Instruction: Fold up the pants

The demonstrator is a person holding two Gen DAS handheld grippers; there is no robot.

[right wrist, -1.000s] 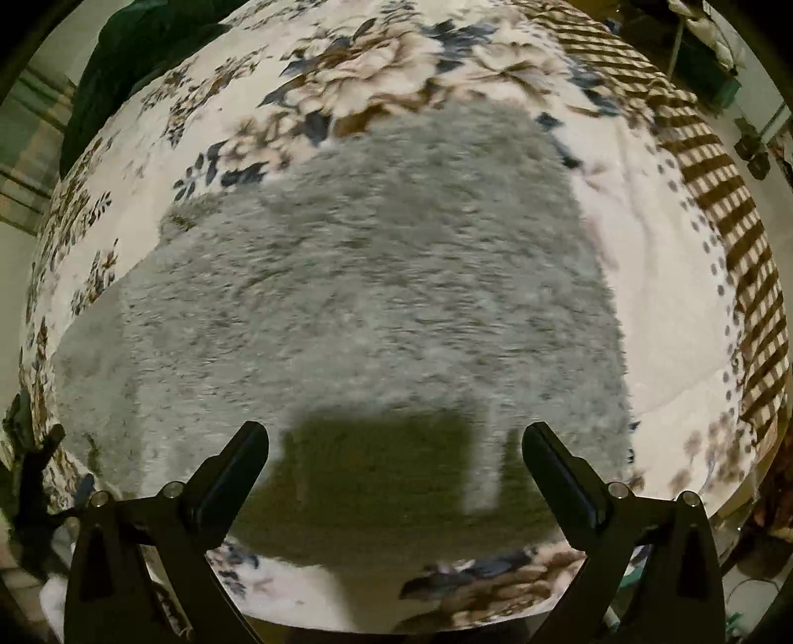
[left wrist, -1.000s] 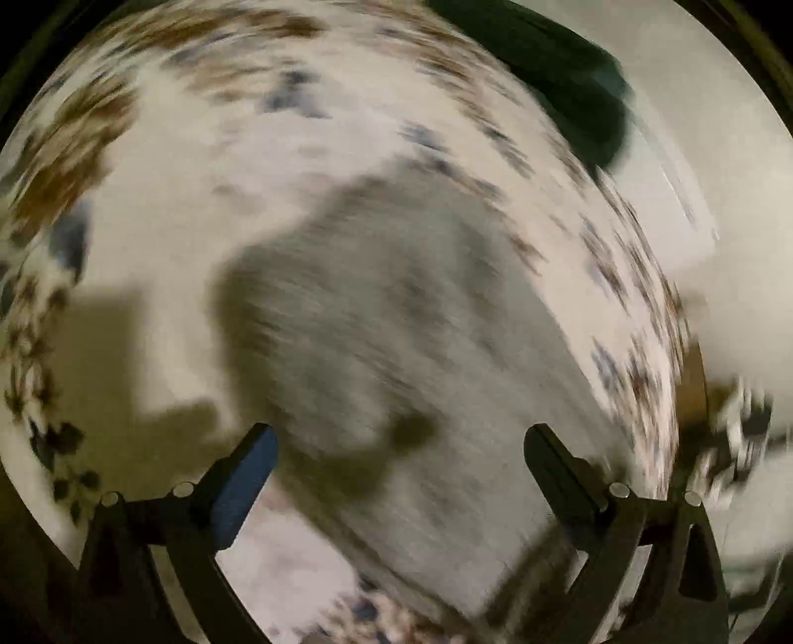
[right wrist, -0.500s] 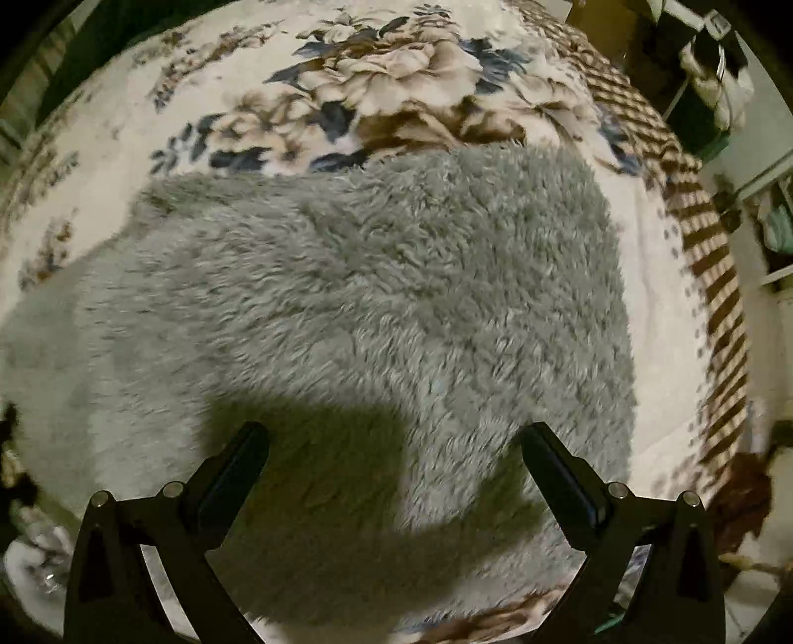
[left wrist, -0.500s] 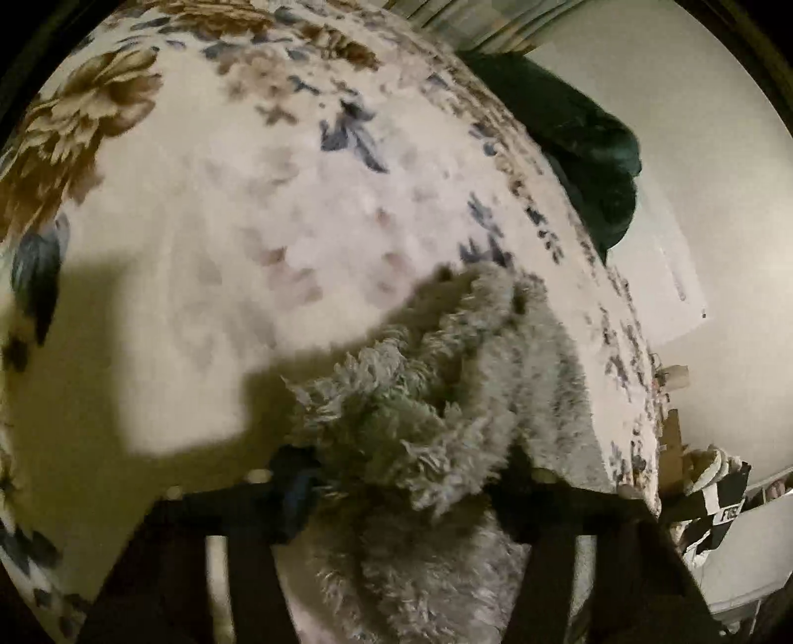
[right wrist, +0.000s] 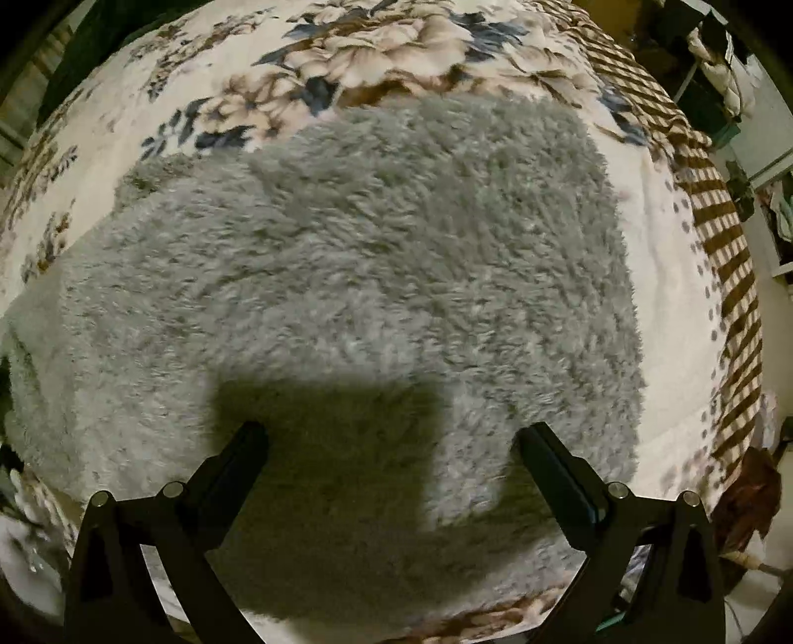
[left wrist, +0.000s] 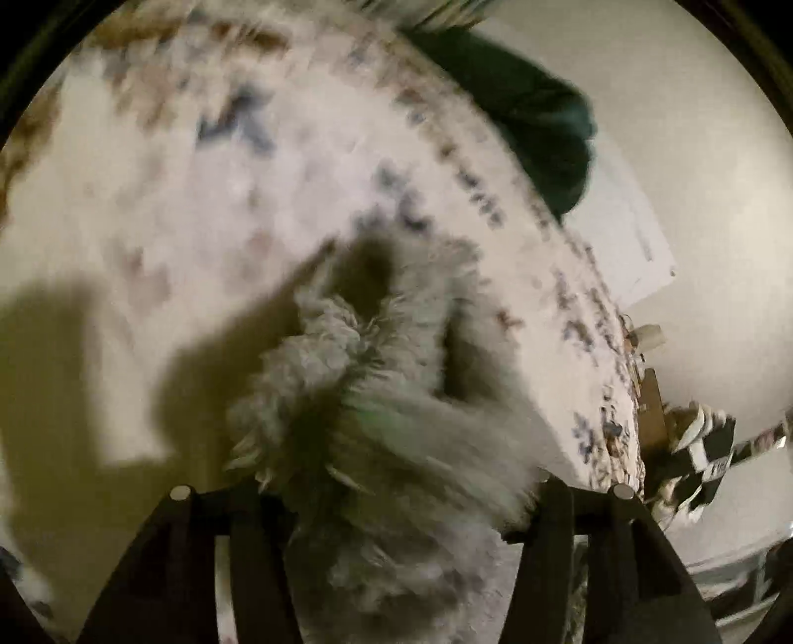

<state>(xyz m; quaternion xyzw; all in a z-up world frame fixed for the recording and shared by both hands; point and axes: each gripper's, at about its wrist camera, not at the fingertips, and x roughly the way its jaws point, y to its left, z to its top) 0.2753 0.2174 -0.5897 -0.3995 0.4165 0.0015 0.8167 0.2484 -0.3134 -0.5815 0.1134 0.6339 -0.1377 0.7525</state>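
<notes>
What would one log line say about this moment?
left claw: shut on fuzzy grey pants | right claw: open above pants | surface: floral blanket

In our right wrist view the pants (right wrist: 347, 277) lie spread flat on the blanket (right wrist: 654, 356), which shows past them from 9 round through 12 to 3 o'clock. Our right gripper (right wrist: 391, 441) sits over their 6 o'clock part, fingers apart. In our left wrist view a bunched part of the pants (left wrist: 367, 396) rises between the fingers of our left gripper (left wrist: 396, 490) at 6 o'clock, above the blanket (left wrist: 173, 198). A pillow (left wrist: 535, 109) lies at 1 o'clock on the blanket's edge, clutter (left wrist: 694, 446) at 4 o'clock.
</notes>
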